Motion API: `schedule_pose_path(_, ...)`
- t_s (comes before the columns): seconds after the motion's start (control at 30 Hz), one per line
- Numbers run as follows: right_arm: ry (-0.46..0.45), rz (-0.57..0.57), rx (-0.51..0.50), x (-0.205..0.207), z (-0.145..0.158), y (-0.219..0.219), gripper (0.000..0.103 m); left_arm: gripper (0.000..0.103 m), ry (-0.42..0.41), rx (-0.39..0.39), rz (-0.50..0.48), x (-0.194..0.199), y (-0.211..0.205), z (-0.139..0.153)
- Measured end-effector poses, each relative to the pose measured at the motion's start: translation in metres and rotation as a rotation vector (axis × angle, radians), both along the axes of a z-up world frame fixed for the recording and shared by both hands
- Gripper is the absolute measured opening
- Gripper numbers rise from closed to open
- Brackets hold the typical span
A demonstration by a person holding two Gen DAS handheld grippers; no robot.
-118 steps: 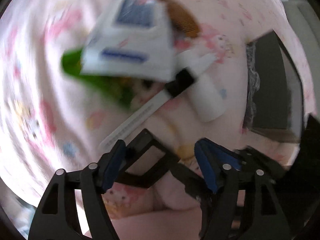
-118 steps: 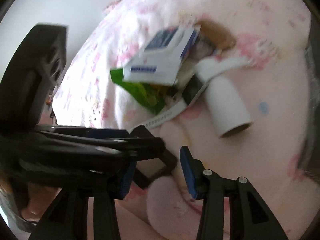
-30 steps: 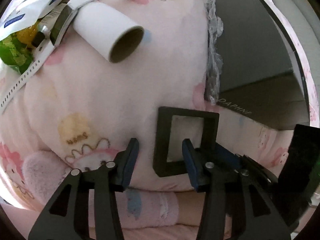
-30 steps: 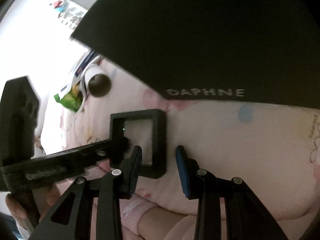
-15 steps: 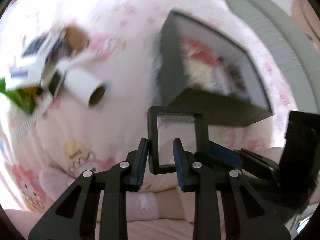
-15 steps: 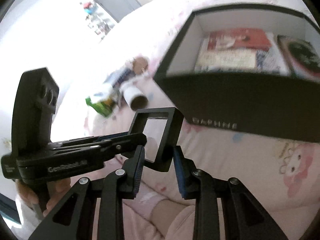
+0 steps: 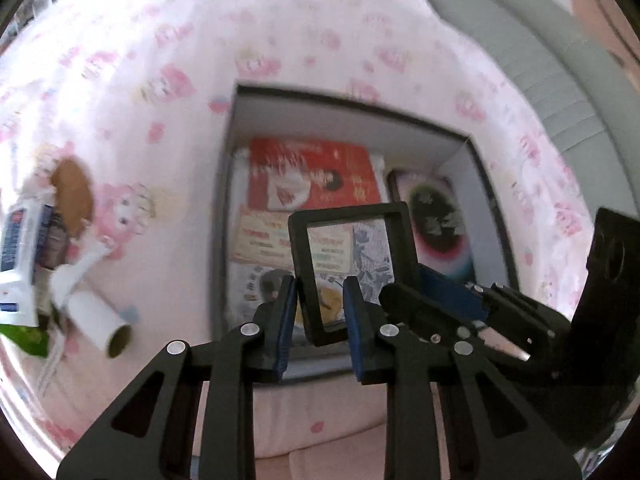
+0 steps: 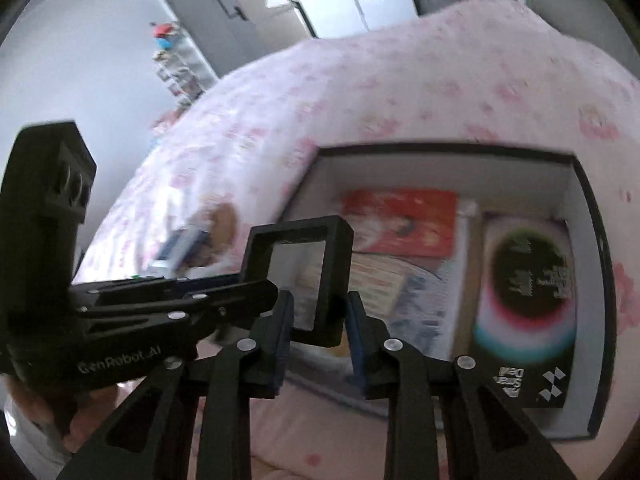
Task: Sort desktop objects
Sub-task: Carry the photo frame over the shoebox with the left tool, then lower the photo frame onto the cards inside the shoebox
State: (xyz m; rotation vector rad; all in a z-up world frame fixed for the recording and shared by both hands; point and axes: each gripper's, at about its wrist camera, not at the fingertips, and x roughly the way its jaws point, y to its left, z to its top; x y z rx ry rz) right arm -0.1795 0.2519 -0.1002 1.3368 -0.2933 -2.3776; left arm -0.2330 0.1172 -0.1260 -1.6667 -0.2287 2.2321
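Note:
A black square frame with a clear window hangs in the air above an open black box. My left gripper is shut on the frame's lower left corner. My right gripper is shut on the frame at its lower edge. In the left wrist view the right gripper comes in from the right against the frame's side. The box has white walls and holds a red booklet, printed cards and a dark packet with a round pattern.
Left of the box on the pink patterned bedsheet lie a white tube, a blue and white pack, a brown oval thing and a green packet. A grey ribbed edge runs at the back right.
Both grippers closed on the black frame, lifted it off the bedsheet and carried it up over the open box. The pile of objects fell away to the left.

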Motion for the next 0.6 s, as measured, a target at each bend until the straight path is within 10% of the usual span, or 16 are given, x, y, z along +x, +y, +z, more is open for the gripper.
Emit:
schedule_pose_path(0.2, -0.135, 0.039, 0.05, -0.018, -0.043, -0.001, 0.023, 0.02, -0.076, -0.177, -0.015, -0.006, 0.021, -0.025)
schedule_pose_path(0.6, -0.155, -0.151, 0.021, -0.027, -0.045, 0.038, 0.024, 0.021, -0.048, -0.157, 0.05, -0.006, 0.011, -0.017)
